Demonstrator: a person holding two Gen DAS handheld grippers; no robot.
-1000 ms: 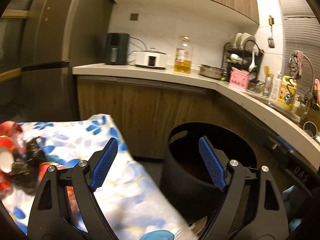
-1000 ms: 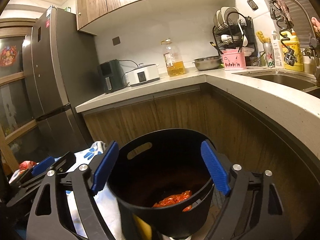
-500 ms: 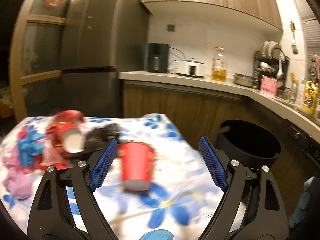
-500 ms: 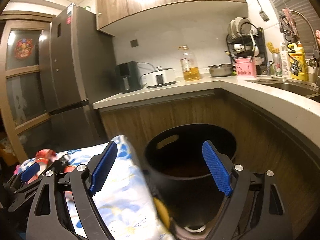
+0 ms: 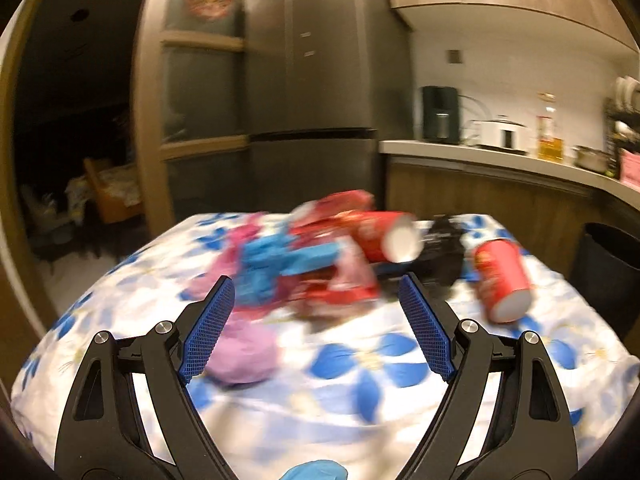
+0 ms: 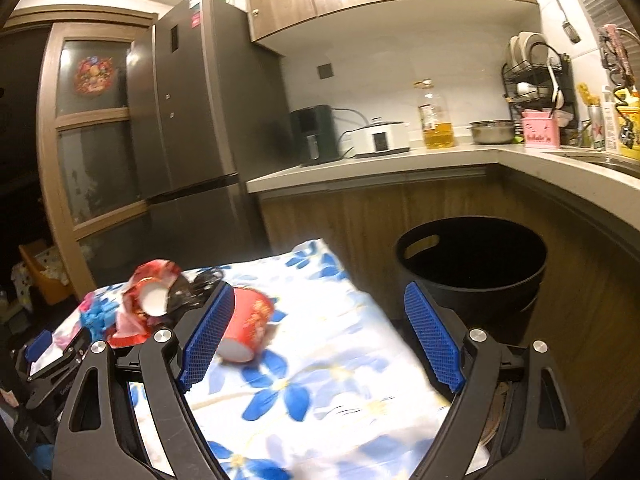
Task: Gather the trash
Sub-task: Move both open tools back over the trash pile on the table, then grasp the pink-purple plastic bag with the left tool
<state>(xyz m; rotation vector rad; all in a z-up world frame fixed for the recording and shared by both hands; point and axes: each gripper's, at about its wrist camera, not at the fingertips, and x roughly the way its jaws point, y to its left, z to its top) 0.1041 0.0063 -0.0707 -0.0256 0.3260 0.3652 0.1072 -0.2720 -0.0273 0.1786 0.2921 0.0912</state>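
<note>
Red cup [image 5: 502,283] lying on floral cloth [image 5: 360,364], right of left fingers [image 5: 426,332] | both pairs spread, empty

A table covered by a white cloth printed with blue flowers [image 5: 360,364] is seen in both wrist views. On the cloth a heap of trash is gathered: pink wrappers [image 5: 244,356], crumpled blue paper [image 5: 276,264], red packaging [image 5: 340,216], a black crumpled piece [image 5: 444,248] and a red cup [image 5: 384,236] lying on its side. A second red cup [image 5: 502,280] is laid on its side just beside the heap, nearer the black bin [image 6: 472,268], which is stood on the floor beside the table.
</note>
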